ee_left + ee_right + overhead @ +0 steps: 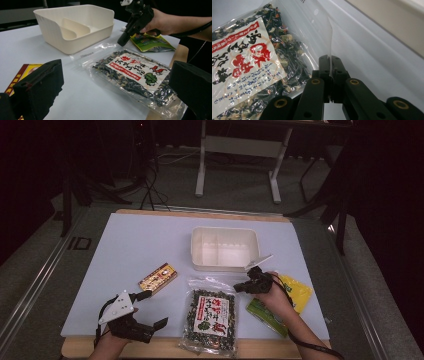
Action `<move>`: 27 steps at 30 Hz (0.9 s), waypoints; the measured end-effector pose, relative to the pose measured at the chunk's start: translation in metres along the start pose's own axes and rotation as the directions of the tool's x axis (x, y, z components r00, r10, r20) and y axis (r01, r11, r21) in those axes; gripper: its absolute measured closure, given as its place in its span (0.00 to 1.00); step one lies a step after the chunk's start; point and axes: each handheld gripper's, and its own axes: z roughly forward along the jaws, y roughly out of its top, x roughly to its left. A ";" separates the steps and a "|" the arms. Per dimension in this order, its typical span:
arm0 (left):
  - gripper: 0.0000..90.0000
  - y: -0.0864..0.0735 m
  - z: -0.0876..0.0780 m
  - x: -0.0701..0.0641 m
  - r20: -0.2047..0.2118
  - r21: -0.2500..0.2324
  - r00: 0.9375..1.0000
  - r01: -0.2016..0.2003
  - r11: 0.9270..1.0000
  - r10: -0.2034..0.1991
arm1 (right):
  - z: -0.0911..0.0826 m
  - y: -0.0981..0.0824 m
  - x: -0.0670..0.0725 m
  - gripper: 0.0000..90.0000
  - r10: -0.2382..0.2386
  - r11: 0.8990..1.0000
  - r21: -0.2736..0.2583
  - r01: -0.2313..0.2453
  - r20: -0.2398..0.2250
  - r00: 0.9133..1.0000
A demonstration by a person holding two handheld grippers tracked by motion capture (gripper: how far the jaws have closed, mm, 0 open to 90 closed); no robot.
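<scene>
Where jaws hide overhead, right gripper apparently pinches bag edge

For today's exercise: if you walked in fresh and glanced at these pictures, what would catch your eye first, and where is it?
First, the clear snack bag with its bold red-and-white label, lying at the near middle of the table. The right gripper is shut on that bag's clear corner nearest the white divided bin, which stands just behind. At near left, the left gripper hovers open beside a small red-and-yellow box.
</scene>
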 end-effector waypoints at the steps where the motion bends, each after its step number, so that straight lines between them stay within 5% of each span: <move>1: 0.00 0.000 0.000 0.000 -0.003 0.003 1.000 -0.003 1.000 0.003 | -0.001 0.001 0.002 0.99 -0.006 1.000 0.001 0.006 0.007 1.000; 9: 0.00 0.002 0.003 0.001 -0.032 0.051 0.999 -0.019 0.999 0.021 | -0.020 0.006 0.016 1.00 -0.064 0.997 -0.040 0.066 0.050 0.997; 16: 0.00 0.009 0.007 0.007 -0.046 0.050 0.999 0.008 0.999 -0.006 | -0.037 0.011 0.029 1.00 -0.095 0.991 -0.090 0.101 0.068 0.993; 27: 0.01 0.031 0.022 0.031 -0.031 0.094 1.000 0.004 0.996 -0.001 | -0.061 0.021 0.054 1.00 -0.166 0.969 -0.165 0.182 0.107 0.980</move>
